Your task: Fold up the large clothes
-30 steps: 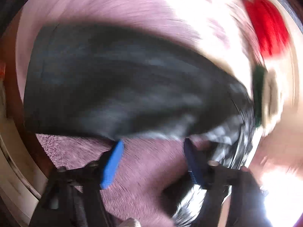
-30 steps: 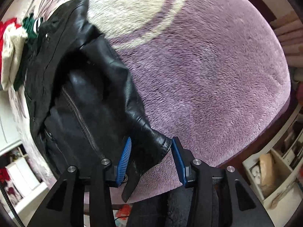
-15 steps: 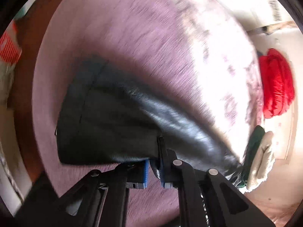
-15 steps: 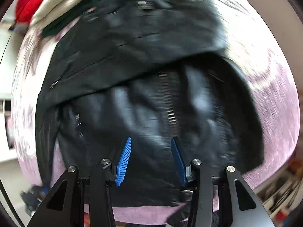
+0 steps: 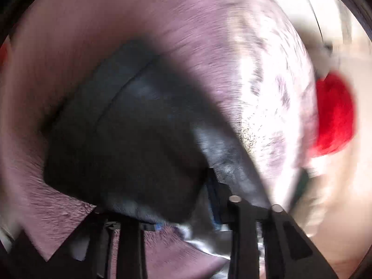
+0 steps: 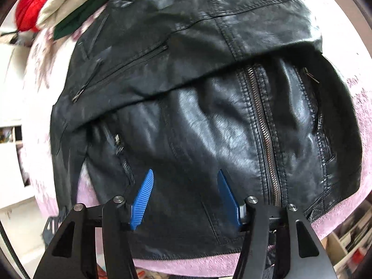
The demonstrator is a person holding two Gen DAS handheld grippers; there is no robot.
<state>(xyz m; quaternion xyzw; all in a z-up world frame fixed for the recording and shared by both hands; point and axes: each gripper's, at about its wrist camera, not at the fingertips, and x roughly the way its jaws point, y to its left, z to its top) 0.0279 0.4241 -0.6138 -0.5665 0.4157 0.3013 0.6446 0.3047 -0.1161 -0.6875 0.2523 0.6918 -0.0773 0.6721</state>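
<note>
Purple fleece blanket (image 6: 362, 107) carries the black leather jacket (image 6: 209, 116). Its sleeve now lies folded across the front; right gripper (image 6: 186, 197) has let go, jaws wide, while left gripper (image 5: 186, 211) pinches a jacket edge.

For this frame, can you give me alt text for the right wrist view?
A black leather jacket lies on a fuzzy pink-purple blanket, one sleeve folded across its zipped front. The open right gripper hovers over its hem, holding nothing. Red, cream and green clothes sit at the upper left.
</note>
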